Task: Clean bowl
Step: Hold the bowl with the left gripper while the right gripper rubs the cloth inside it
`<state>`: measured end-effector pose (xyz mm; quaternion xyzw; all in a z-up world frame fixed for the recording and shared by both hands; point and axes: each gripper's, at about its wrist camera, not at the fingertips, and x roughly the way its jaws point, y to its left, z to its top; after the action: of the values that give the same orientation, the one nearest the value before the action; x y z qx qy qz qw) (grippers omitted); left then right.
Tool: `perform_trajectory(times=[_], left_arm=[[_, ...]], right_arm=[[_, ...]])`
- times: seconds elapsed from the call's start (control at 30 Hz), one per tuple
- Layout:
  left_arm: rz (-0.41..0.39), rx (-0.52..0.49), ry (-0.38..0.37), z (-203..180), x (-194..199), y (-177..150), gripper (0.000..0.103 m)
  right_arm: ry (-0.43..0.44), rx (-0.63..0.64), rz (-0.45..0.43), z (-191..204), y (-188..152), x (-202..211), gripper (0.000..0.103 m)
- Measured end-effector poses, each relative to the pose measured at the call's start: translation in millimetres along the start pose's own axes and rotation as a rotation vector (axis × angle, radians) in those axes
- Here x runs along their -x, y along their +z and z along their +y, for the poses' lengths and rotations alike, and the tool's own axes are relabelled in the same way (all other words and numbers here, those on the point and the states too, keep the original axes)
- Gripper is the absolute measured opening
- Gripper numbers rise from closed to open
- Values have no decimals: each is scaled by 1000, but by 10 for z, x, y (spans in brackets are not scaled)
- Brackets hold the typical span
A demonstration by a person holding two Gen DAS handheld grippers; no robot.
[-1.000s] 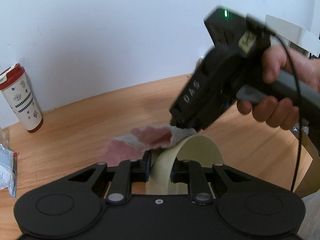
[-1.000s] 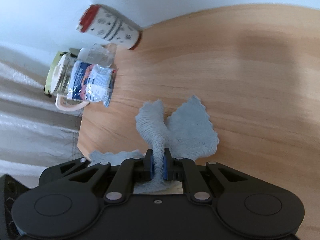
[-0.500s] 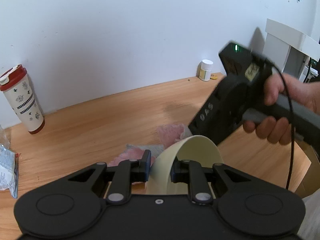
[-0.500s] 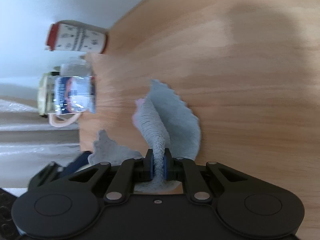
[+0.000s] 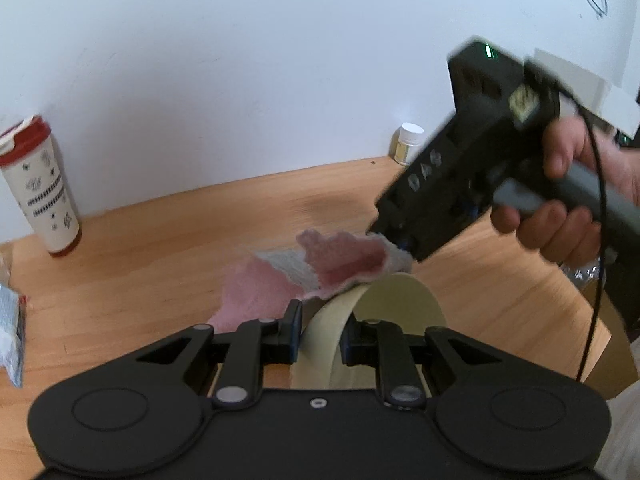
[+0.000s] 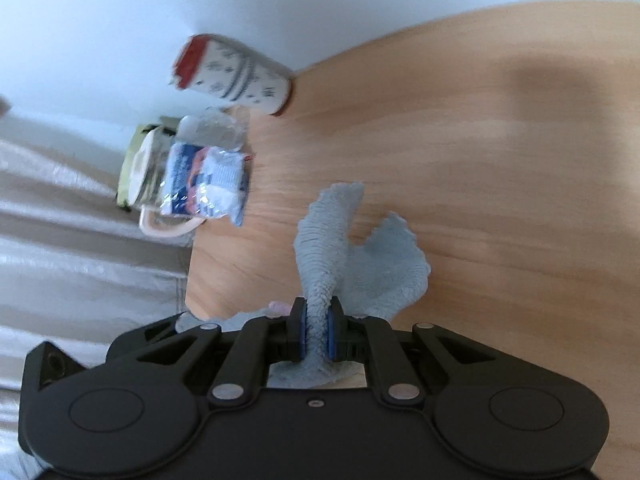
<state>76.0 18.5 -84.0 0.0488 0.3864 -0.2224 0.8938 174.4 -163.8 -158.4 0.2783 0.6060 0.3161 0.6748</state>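
The cream bowl (image 5: 394, 308) stands on edge, its rim clamped between the jaws of the left gripper (image 5: 320, 334). The pink-and-grey cloth (image 5: 344, 260), pinched in the clenched right gripper (image 6: 316, 332), drapes over the bowl's upper rim. Beyond the jaws lies the wooden table (image 5: 168, 248); a red-lidded tumbler (image 5: 38, 184) stands far left.

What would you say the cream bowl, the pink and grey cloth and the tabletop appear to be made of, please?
The cream round bowl looks like smooth matte plastic or ceramic; the even, dull surface leaves it open. The pink and grey fuzzy cloth seems microfibre or terry, given its ribbed nap and scalloped edge. The light wooden tabletop shows grain lines with a slight sheen, so wood or wood-look laminate.
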Motion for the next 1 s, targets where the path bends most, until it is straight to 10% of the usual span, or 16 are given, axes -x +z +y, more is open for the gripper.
perform_trajectory(times=[0.47,1.0], left_arm=[[-29,192,39,347,20,-39,16],[5,-59,3,-66,14,48,17]], right_arm=[[43,-277,-76,-442,-319,-53,12],[8,-136,-21,23,-13,-76,12]])
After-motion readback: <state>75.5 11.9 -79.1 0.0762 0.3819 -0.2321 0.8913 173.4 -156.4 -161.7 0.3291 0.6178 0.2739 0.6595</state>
